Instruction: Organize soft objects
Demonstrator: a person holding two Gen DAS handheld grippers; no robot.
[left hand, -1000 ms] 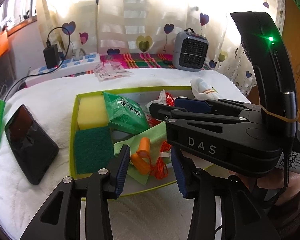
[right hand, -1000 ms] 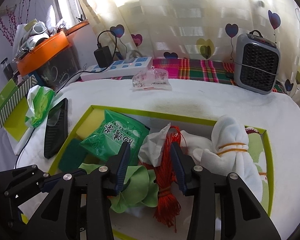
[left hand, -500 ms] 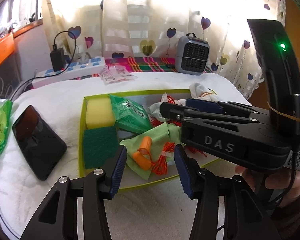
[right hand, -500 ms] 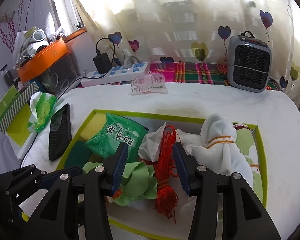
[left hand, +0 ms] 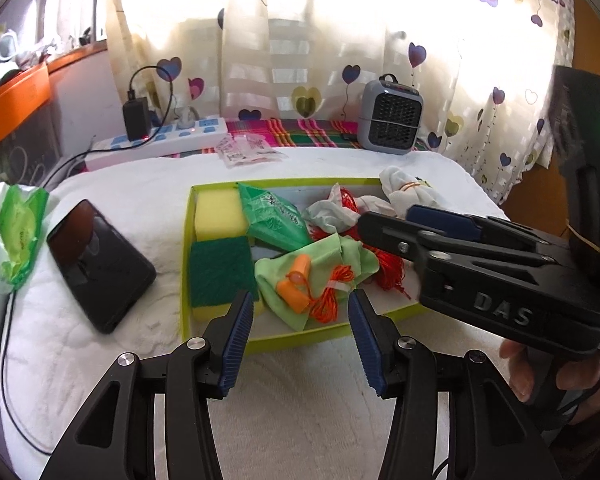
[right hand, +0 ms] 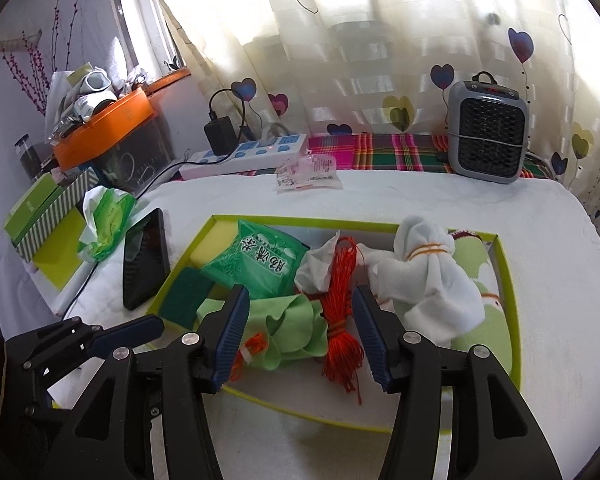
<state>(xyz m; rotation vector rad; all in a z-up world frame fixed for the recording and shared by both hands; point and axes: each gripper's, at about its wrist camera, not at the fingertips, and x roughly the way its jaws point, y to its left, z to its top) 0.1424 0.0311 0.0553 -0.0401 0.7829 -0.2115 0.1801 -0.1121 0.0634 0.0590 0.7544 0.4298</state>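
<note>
Both grippers empty above tray (left hand: 296, 343)

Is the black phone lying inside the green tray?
No, the black phone lies on the white cloth, outside the green tray, to its left.

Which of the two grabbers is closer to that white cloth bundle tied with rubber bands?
Right. The right gripper hangs just beside the white bundle, near the tray's right half. The left gripper sits over the tray's near edge, by the orange earplugs.
</note>
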